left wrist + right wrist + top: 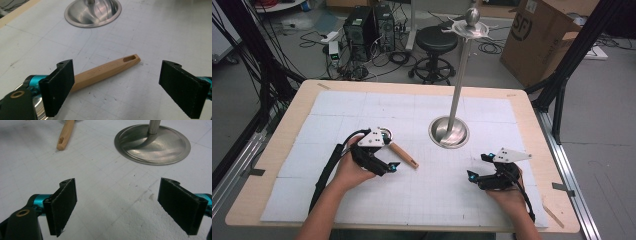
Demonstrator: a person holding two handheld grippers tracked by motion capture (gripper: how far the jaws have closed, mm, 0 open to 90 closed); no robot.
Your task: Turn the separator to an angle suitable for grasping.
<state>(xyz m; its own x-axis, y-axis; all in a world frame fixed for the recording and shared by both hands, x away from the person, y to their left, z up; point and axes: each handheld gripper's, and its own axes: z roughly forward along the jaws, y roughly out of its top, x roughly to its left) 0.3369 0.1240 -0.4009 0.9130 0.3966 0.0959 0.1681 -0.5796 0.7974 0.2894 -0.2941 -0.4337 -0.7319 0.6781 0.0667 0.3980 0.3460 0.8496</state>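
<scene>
A light wooden handle (403, 155) with a slot at its end lies flat on the white gridded mat. Its near end joins a round metal piece (384, 134) that is partly hidden by my left gripper. In the left gripper view the handle (105, 71) runs between and below the jaws, and neither pad touches it. My left gripper (390, 151) (116, 85) is open just over the handle. My right gripper (477, 166) (117, 205) is open above bare mat with nothing between its fingers. The wooden handle (65, 135) lies far off at the upper left in the right gripper view.
A steel stand with a round dished base (449, 131) (152, 143) (92, 12) and a tall pole stands at the mat's middle, topped by a hooked rack (472, 27). Beyond the table stand a black stool (436, 42), a cardboard box (542, 35) and computer towers (369, 25).
</scene>
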